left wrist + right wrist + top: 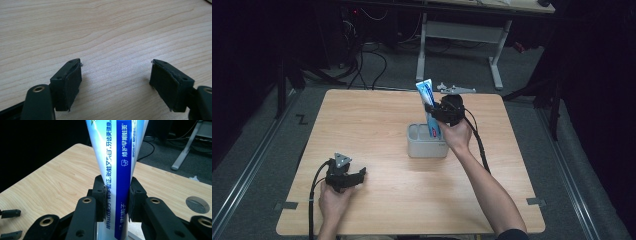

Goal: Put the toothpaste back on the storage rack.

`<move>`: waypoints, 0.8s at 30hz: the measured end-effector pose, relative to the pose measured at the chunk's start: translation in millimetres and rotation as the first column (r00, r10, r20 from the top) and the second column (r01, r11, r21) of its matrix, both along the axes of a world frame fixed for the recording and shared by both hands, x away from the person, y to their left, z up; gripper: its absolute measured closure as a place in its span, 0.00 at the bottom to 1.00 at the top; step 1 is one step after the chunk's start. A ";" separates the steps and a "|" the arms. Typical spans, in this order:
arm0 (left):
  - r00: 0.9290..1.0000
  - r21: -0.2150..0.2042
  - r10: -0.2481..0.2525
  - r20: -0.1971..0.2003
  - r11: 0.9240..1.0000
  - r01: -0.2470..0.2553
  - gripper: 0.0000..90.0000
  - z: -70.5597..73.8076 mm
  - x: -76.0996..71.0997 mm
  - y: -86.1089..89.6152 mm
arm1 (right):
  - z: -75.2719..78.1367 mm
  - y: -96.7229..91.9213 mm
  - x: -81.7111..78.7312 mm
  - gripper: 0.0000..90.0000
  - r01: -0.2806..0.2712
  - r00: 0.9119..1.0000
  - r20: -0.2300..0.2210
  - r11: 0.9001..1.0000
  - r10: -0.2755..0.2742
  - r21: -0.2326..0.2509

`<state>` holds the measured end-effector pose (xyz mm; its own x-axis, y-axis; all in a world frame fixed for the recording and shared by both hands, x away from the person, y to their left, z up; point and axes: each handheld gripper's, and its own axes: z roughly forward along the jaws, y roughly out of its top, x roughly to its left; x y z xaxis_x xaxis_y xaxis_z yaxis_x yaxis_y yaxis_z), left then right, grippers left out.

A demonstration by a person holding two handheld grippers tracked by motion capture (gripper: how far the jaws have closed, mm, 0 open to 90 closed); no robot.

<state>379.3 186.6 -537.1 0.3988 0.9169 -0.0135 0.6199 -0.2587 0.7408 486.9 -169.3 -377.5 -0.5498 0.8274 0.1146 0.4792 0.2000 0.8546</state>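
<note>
My right tool (432, 111) is clamped on the toothpaste tube (428, 102), which stands upright with its lower end in the right-hand compartment of the grey holder (427, 148) near the middle of the desk (362, 120). In the right gripper view, both pads (100, 195) press the tube's (117, 170) flat sides. To do this well, I judge I should keep the tube vertical above the holder, ease it straight down and release only once it is seated. My left tool (357, 176) rests with jaws wide apart, holding nothing, well to the holder's left, near the desk's front.
</note>
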 end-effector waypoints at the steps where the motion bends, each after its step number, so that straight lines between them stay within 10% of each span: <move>1: 1.000 0.000 0.000 0.000 1.000 0.000 0.29 0.0 0.0 0.0 | -0.6 0.3 -0.4 0.81 -0.001 1.000 -0.001 1.000 0.001 0.001; 24: 1.000 0.000 0.000 0.000 1.000 0.000 0.29 0.0 0.0 0.0 | -10.1 0.9 -4.4 0.81 -0.011 1.000 -0.020 0.999 0.010 -0.032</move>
